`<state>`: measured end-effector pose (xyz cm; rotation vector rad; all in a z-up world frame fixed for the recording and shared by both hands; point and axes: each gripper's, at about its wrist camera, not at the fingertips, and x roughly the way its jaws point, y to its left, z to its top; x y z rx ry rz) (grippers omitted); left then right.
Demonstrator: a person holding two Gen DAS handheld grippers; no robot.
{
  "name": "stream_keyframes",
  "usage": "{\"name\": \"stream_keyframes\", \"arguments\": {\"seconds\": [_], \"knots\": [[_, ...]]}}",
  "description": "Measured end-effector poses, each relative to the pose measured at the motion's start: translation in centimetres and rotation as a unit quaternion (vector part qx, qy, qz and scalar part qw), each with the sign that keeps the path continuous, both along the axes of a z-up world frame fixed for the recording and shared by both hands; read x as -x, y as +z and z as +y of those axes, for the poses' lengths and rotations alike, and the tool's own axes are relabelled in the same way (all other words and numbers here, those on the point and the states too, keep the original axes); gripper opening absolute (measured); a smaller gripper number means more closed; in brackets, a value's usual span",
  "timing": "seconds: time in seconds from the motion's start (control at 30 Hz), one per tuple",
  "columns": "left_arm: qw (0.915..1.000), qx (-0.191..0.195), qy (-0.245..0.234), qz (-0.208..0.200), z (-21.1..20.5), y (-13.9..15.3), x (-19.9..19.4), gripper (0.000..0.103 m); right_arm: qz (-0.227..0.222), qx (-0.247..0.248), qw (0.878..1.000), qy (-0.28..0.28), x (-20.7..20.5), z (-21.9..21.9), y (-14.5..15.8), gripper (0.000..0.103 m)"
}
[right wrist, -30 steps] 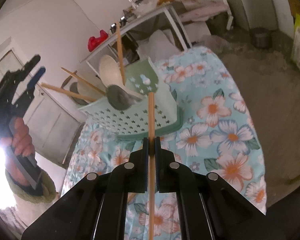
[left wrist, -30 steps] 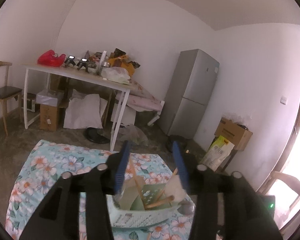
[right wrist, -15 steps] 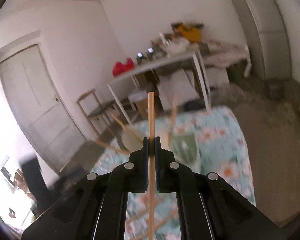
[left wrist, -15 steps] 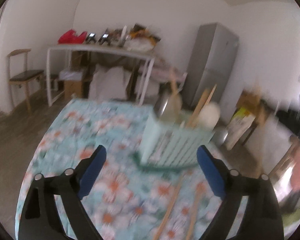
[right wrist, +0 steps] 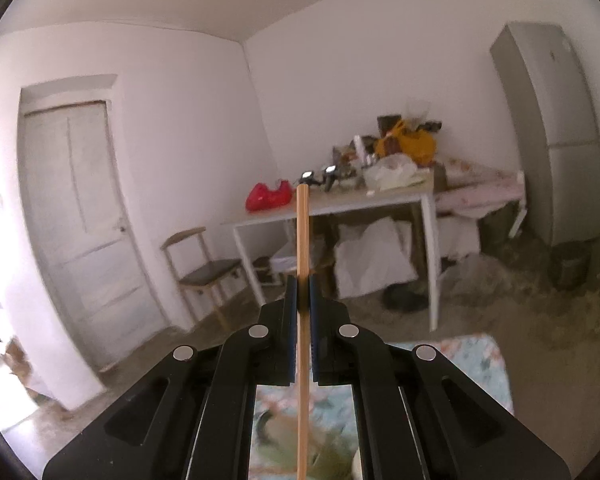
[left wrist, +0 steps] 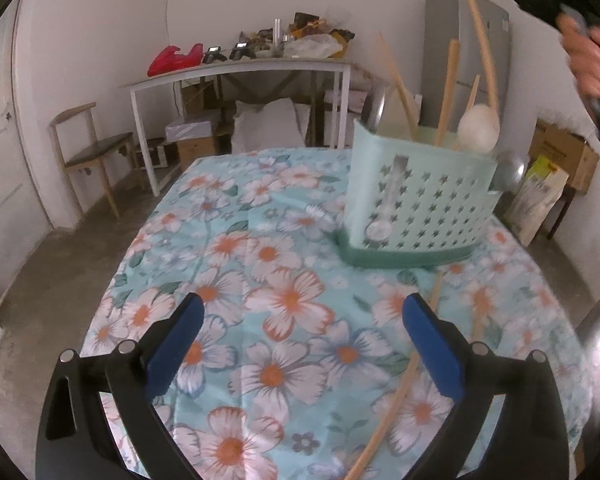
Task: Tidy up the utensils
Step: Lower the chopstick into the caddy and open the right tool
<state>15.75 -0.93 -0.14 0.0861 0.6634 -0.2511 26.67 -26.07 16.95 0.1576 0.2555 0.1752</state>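
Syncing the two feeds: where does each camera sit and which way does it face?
Left wrist: on the left gripper, tilted down at the floral table and green basket; wide blue fingers and a hand show.
Right wrist: on the right gripper, near level toward the door; jaws clamp a chopstick.
Shared: white table, chair, fridge.

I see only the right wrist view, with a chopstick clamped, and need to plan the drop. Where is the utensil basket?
Observer: The green basket stands upright on the floral tablecloth, already holding spoons and chopsticks.
Operator: Is anything left on the cloth?
Observer: Yes, loose chopsticks lie in front of the basket.
Operator: Is the other gripper free?
Observer: The left gripper is open above the cloth and grips nothing; its jaws have just been opening.
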Motion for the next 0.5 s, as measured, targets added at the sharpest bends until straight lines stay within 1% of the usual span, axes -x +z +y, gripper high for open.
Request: {"name": "stream_keyframes", "arguments": {"seconds": [0.17,0.23,0.37,0.5], "knots": [[0.9999,-0.012,0.007,0.006,0.3,-0.5,-0.3,0.097,-0.004,0.034,0.999,-0.026,-2.0,0.4,-2.3,0.004],[0.9998,-0.015,0.011,0.007,0.4,-0.6,-0.4,0.097,0.001,0.050,0.998,-0.032,-2.3,0.5,-3.2,0.004],[0.9998,-0.015,0.014,0.009,0.5,-0.6,-0.6,0.097,0.013,0.086,0.995,-0.041,-2.1,0.8,-4.9,0.004],[0.9997,-0.014,0.015,0.013,0.5,-0.7,-0.7,0.097,0.021,0.095,0.994,-0.039,-1.1,0.7,-5.3,0.006]]}}
